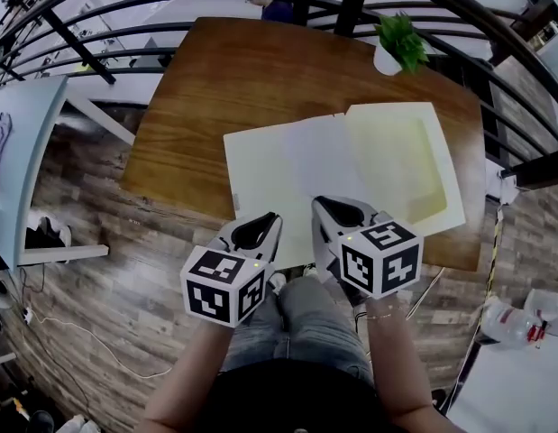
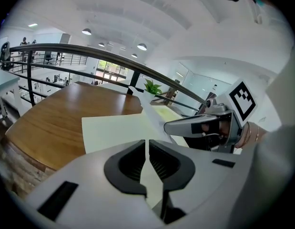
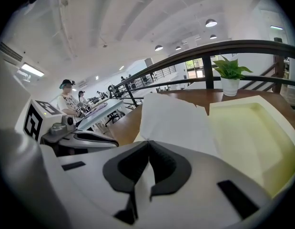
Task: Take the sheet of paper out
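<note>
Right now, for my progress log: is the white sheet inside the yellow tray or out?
Out. The white sheet is held up by the right gripper, jaws shut on it; the tray shows a bare hollow.

Left hand-held gripper (image 2: 147, 144) pinching cream folder (image 2: 114, 130); wooden table (image 2: 56, 118) beneath

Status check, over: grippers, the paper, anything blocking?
Right gripper shut on the white sheet, sheet raised beside the yellow tray. Left gripper shut on the cream cover. Nothing in the way; potted plant stands at the far edge.
</note>
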Available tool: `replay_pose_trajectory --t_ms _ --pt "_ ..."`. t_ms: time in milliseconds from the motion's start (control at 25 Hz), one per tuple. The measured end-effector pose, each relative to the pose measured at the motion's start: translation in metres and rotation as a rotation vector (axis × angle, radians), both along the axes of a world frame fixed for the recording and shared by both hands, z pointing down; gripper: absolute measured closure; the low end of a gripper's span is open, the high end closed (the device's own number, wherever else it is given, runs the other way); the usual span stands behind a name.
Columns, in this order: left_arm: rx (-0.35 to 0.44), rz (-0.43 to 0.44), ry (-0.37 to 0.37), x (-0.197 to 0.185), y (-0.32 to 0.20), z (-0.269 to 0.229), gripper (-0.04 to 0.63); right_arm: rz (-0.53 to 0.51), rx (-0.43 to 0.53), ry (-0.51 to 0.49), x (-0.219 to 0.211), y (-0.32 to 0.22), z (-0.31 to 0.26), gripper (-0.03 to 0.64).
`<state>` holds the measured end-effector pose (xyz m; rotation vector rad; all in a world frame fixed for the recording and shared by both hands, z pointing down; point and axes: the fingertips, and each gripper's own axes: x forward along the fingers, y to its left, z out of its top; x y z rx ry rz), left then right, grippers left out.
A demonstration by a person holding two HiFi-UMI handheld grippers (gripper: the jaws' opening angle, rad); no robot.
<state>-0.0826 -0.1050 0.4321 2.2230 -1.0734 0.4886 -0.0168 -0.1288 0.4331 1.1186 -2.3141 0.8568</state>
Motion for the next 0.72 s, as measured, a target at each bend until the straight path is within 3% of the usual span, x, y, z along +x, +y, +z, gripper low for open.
replay_pose_trajectory --t_ms 720 --pt "0.112 0.042 0.029 -0.019 0.023 -0.04 0.56 0.061 0.131 -0.169 -0.021 0.037 -0.054 0.588"
